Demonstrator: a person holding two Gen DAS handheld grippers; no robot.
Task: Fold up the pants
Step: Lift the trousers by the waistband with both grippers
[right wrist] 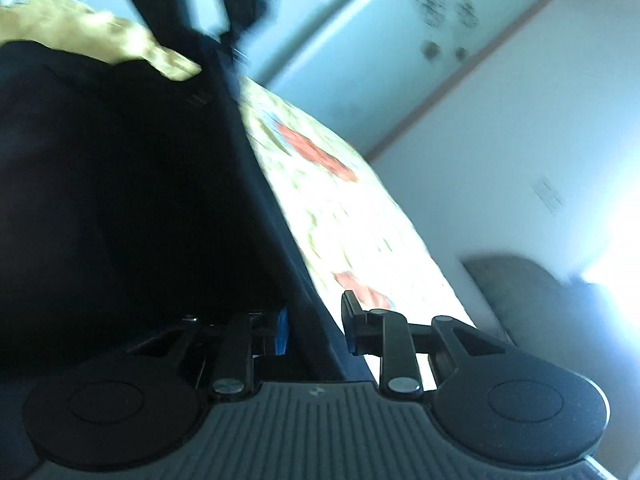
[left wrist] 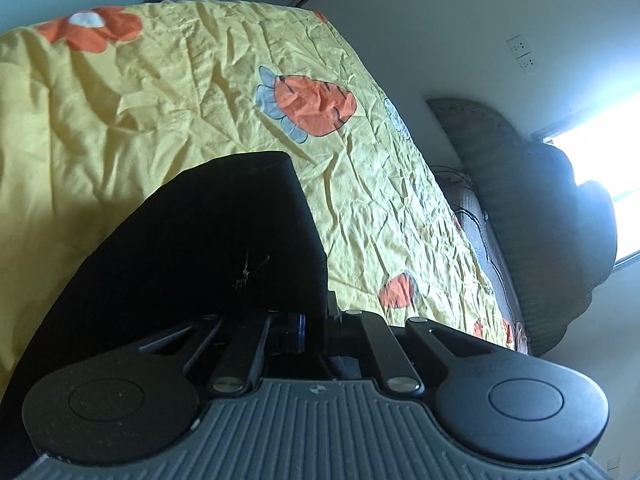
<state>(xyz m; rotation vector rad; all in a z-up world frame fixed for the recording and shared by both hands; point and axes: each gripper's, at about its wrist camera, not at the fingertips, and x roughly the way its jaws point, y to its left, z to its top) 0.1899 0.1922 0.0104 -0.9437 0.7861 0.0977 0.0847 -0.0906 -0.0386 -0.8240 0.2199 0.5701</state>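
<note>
Black fabric pants lifted over the bed, gripped on both sides

The dark, soft pants hang above a crumpled yellow bedsheet with orange carrot prints. The left hand-held gripper is clenched on one edge of the cloth; the right hand-held gripper, blurred, has a fabric edge running between its fingers, apparently pinched. This looks like the carry-over step of a fold. The next move likely calls for laying the held edge flat on the sheet, edges aligned, before letting go. A grey woven cushion sits beyond the bed.
</note>
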